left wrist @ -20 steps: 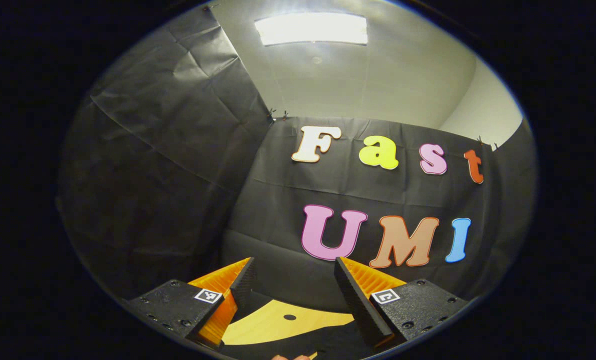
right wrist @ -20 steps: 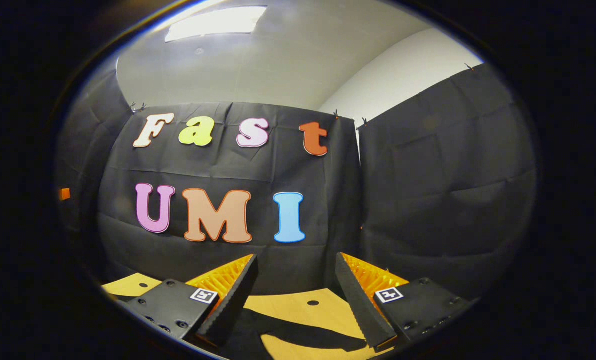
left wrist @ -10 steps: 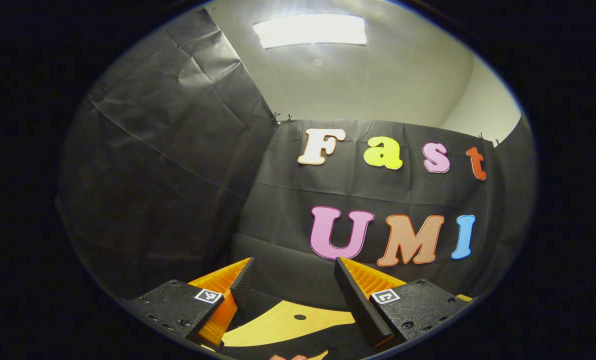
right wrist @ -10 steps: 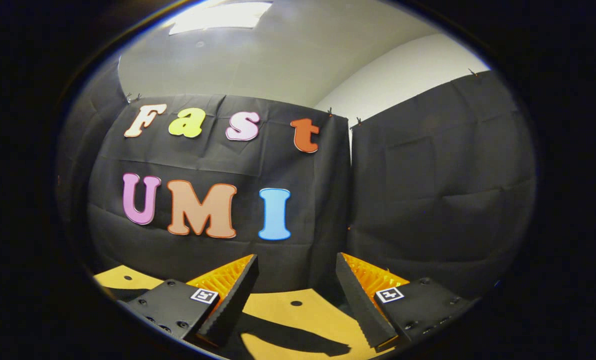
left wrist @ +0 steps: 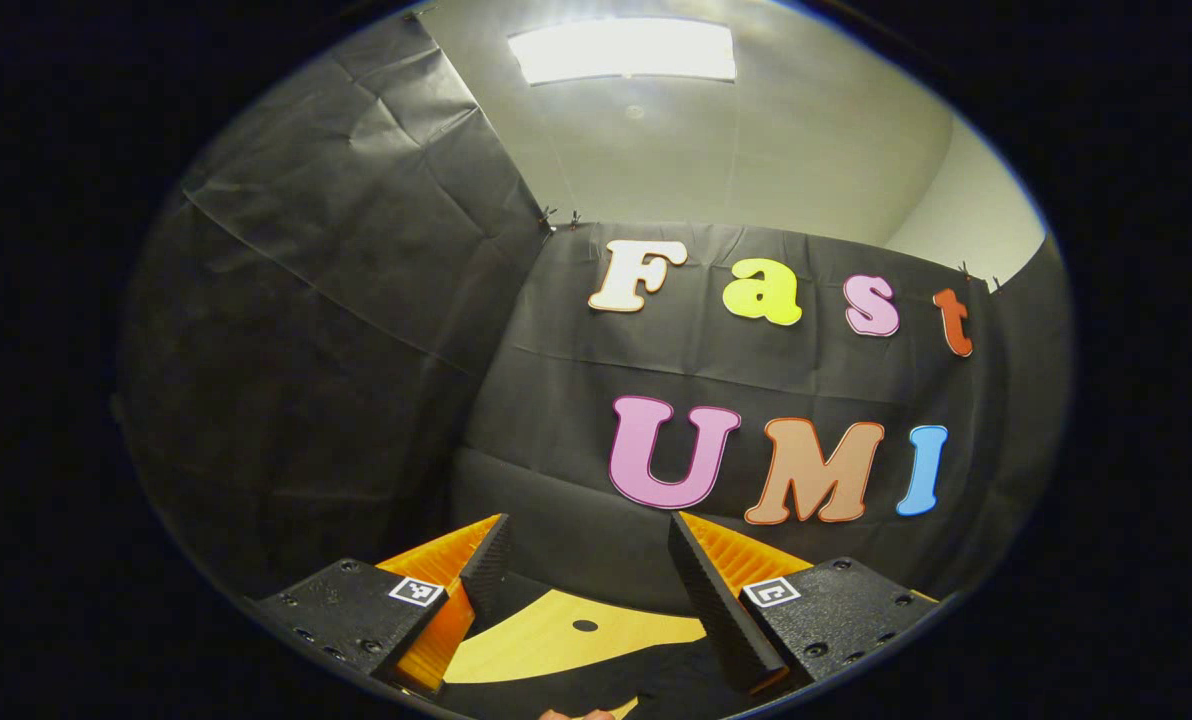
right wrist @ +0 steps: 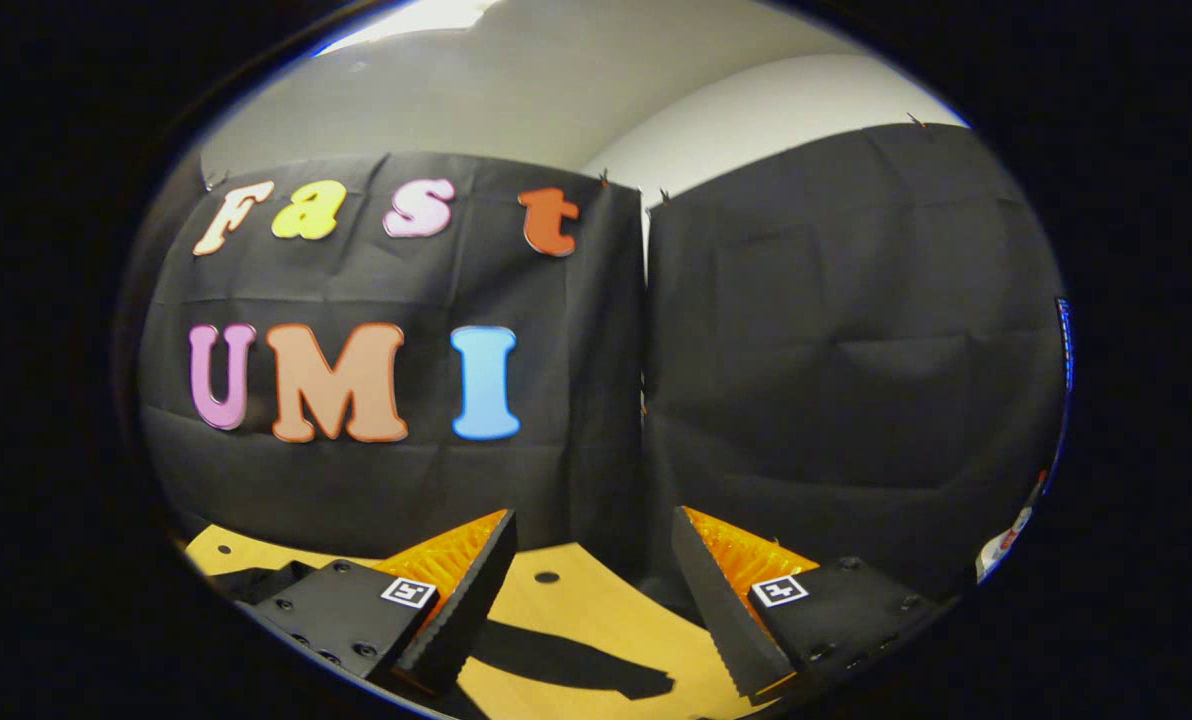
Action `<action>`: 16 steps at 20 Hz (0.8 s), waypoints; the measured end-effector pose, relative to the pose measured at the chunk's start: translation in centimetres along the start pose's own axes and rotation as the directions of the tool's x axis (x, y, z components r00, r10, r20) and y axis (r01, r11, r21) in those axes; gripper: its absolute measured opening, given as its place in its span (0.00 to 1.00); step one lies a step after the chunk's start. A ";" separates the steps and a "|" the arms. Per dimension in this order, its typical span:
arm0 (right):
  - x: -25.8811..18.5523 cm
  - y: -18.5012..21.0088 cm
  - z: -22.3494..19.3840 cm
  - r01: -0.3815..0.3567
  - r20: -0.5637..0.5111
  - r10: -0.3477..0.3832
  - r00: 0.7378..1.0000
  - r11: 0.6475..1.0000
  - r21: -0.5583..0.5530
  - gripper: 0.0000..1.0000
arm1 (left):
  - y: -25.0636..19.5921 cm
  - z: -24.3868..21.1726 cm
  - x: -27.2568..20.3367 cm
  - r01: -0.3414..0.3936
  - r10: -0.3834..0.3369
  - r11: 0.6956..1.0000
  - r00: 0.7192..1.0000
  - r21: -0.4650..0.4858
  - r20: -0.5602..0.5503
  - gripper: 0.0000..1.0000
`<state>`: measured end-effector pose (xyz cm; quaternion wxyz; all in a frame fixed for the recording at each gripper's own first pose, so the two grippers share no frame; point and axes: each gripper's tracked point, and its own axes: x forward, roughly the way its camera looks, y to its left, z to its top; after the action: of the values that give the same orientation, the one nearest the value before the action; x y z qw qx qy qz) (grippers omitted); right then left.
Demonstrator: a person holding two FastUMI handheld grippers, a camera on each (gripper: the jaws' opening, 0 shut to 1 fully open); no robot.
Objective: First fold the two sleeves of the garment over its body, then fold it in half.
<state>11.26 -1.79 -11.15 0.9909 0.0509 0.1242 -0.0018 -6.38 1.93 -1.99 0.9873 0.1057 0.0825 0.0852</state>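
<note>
Left claw (left wrist: 591,585) spread wide, nothing pinched, over the wooden tabletop (left wrist: 556,645) low in frame, dark garment (left wrist: 596,690) at bottom edge. Right claw (right wrist: 596,590) spread too, bare tabletop (right wrist: 596,610) between fingers.

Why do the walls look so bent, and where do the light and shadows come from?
Left gripper view: a fisheye lens bows the black cloth wall; a rectangular ceiling light panel glares white. Right gripper view: the same bowing; dark, fairly sharp shadows fall across the pale wooden tabletop between the open right gripper fingers.
</note>
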 end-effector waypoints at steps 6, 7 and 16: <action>5.3 -1.3 -13.6 0.046 -0.302 -0.012 0.953 0.994 0.104 0.99 | 0.5 -0.7 0.1 -0.053 0.053 0.998 0.999 0.023 -0.006 0.90; 6.2 -1.7 -15.9 0.060 -0.349 -0.024 0.937 0.994 0.090 0.98 | 0.5 -0.9 0.1 -0.064 0.064 0.998 0.998 0.027 -0.016 0.90; 11.8 -3.3 -32.9 0.128 -0.659 -0.146 0.738 0.989 -0.075 0.99 | 1.8 -0.4 -0.8 -0.171 0.175 0.976 0.984 0.137 -0.018 0.92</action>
<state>14.60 -1.60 -46.10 0.8800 0.0268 0.4710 -0.0549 -7.53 3.62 -1.86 0.9654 0.1776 0.0932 0.1668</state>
